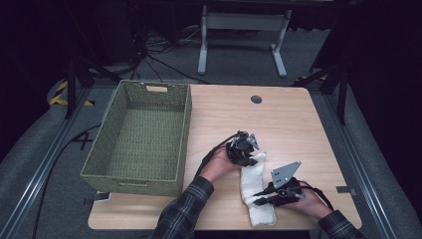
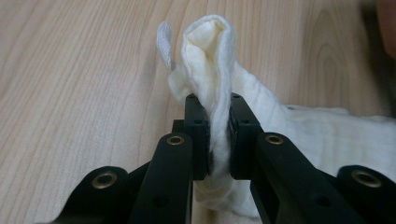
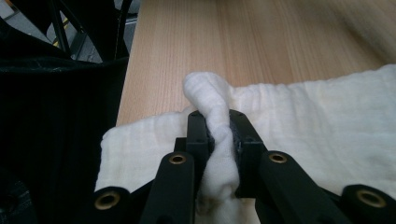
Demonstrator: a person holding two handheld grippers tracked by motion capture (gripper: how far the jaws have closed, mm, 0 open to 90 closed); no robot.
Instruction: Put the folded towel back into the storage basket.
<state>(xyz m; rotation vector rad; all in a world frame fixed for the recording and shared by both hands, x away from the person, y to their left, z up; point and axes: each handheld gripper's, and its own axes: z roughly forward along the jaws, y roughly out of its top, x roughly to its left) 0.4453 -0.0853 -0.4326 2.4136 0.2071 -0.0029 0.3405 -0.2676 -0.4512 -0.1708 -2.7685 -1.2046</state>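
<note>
On the near right part of the wooden bench (image 1: 278,119), a white cloth (image 1: 255,191) lay folded into a long narrow strip, its long axis running from the person's edge away toward the middle of the bench. Both tools had hold of it, one at each end. The left hand-held gripper (image 1: 249,158) pinched the far end, and the right hand-held gripper (image 1: 259,200) pinched the near end from the right side, so the strip stretched between them, with the left one farther from the person and closer to the basket.

From the left gripper view, the left hand-held gripper (image 2: 219,140) was closed narrow on a bunched fold of the cloth (image 2: 210,60), which stood up above the jaws in a soft loop. From the right gripper view, the right hand-held gripper (image 3: 219,140) was likewise clamped on a raised ridge of the cloth (image 3: 327,121), the rest spreading flat across the bench to the right.

The cloth looked soft, thick and creamy white, perhaps a gauze or muslin weave, though the texture was hard to make out.

A green woven basket (image 1: 184,129) stood empty on the left part of the bench, just left of the left hand-held gripper and apart from the cloth. Any carry to it would likely go leftward.
</note>
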